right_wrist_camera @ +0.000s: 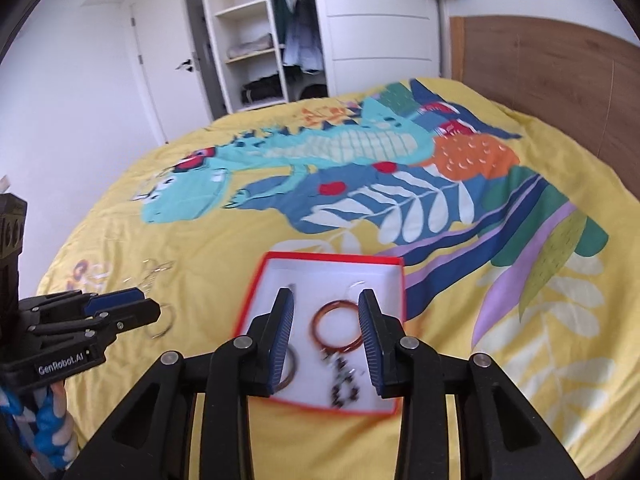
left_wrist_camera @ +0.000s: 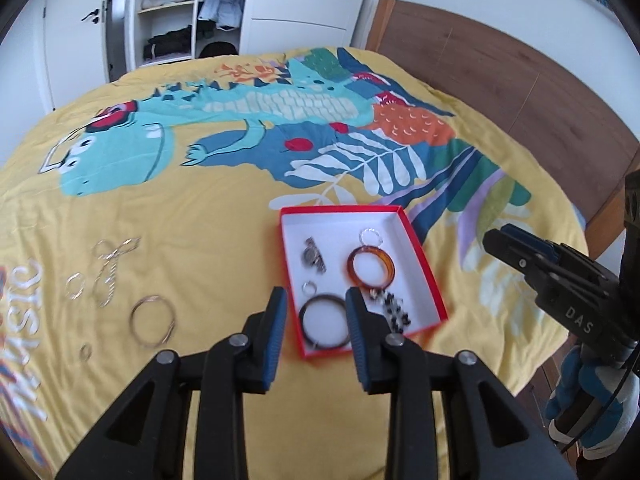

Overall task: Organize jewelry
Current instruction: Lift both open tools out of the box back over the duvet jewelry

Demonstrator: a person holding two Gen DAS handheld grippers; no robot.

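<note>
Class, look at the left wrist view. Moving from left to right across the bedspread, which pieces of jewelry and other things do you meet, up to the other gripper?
Small silver ring → silver chain → large silver hoop → red box holding the dark bangle, then the amber bangle → right gripper.

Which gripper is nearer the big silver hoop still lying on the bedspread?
Left. The left gripper hovers open just right of the silver hoop; the right gripper, also open, hangs over the red box farther right.

Bright, even daylight with soft, faint shadows and no glare. Strong fisheye bending and dark corners. The right wrist view shows motion blur.
</note>
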